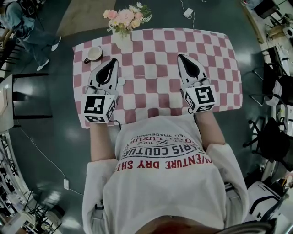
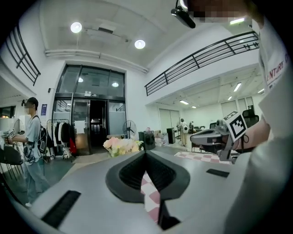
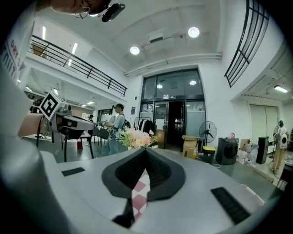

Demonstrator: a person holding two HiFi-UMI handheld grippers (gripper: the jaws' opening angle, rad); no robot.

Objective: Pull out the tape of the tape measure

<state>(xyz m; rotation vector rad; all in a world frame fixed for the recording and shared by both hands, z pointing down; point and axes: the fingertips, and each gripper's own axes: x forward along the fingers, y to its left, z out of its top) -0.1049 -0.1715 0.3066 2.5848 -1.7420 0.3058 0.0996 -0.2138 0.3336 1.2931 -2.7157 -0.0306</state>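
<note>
My left gripper (image 1: 113,61) lies low over the left half of the pink-and-white checked tablecloth (image 1: 155,45), jaws shut with nothing between them. My right gripper (image 1: 179,55) lies the same way over the right half, also shut and empty. Both point away from the person toward the table's far edge. A round whitish object with a small dark tab (image 1: 94,54) sits near the far left corner, just left of the left gripper's tip; I cannot tell whether it is the tape measure. The left gripper view shows its shut tips (image 2: 145,151), and the right gripper view its own (image 3: 145,148).
A vase of pink and white flowers (image 1: 126,18) stands at the table's far edge between the grippers' lines. A person (image 1: 27,32) stands off the far left corner. Chairs and desks (image 1: 274,87) crowd the right side. A white plug with a cable (image 1: 187,12) lies on the floor beyond the table.
</note>
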